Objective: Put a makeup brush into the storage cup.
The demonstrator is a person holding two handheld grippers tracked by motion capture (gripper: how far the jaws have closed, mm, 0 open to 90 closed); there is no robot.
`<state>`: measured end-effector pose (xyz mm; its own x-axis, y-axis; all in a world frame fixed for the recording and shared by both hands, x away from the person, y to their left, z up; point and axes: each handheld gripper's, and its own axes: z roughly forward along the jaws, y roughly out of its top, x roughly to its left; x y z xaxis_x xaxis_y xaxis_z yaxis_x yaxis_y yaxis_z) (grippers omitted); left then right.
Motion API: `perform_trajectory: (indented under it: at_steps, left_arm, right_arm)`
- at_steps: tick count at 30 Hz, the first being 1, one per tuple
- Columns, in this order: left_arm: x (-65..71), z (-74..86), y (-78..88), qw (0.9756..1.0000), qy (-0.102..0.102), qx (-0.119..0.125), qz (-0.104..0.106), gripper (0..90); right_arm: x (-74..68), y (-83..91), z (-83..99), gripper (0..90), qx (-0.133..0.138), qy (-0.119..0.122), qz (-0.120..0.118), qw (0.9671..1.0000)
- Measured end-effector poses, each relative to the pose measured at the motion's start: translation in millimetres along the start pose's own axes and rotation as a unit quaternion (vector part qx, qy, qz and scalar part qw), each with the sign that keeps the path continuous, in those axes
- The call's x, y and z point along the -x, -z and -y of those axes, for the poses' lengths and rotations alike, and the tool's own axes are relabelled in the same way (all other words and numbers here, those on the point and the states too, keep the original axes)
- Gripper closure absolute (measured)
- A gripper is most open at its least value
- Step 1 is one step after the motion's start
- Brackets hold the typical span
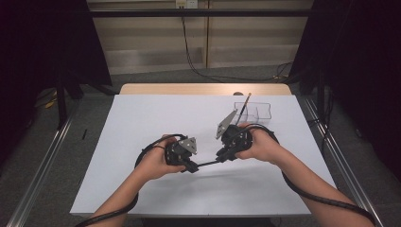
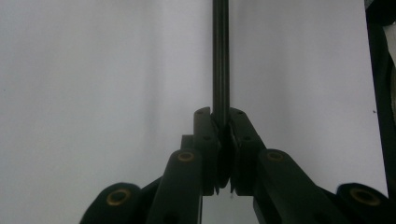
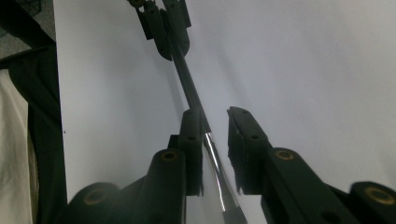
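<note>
A thin dark rod (image 1: pixel 207 163) with a silvery section (image 3: pixel 215 161) spans the gap between my two grippers, low over the white sheet. My left gripper (image 1: pixel 191 166) is shut on one end; in the left gripper view its pads (image 2: pixel 232 140) pinch the rod (image 2: pixel 220 56), which runs straight away from the jaws. My right gripper (image 1: pixel 221 157) stands open. In the right gripper view the rod (image 3: pixel 189 84) lies against one finger (image 3: pixel 191 126), with a clear gap to the other finger (image 3: pixel 243 126). The left gripper (image 3: pixel 168 28) shows farther off, gripping the far end.
A clear plastic box (image 1: pixel 259 113) stands at the back right of the white sheet (image 1: pixel 156 118), with another thin stick (image 1: pixel 245 105) leaning in it. Cables trail from both grippers toward the table's front edge. Dark curtains flank the table.
</note>
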<state>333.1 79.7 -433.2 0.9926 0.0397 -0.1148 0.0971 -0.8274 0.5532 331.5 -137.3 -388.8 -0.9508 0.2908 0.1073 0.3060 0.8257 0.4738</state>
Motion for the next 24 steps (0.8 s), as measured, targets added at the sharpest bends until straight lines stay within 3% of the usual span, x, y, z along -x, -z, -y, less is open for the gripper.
perform_trajectory:
  at_steps: [4,7,11,15,19,24]
  left_arm:
    - [-0.8,2.1,0.5,1.0,0.005,0.001,-0.001,83.7]
    - [-1.7,3.9,1.5,0.9999,0.012,0.005,-0.004,83.7]
    - [-2.2,5.8,2.7,0.9998,0.017,0.009,-0.006,83.7]
    - [-2.7,7.0,4.0,0.9996,0.025,0.011,-0.003,83.8]
    - [-2.7,8.1,3.8,0.9995,0.029,0.012,-0.004,83.7]
    - [-3.1,10.3,4.5,0.9991,0.038,0.018,-0.005,83.7]
  right_arm:
    - [1.2,2.3,1.4,66.8,0.022,-0.009,-0.009,0.9997]
    - [2.5,3.7,3.7,59.4,0.04,-0.017,-0.002,0.999]
    - [7.0,6.7,8.7,48.3,0.083,-0.035,-0.009,0.9959]
    - [10.3,7.7,13.0,35.2,0.101,-0.049,-0.011,0.9937]
    - [11.2,7.3,17.1,23.9,0.124,-0.062,-0.011,0.9903]
    - [10.3,8.8,21.6,11.0,0.171,-0.067,-0.004,0.983]
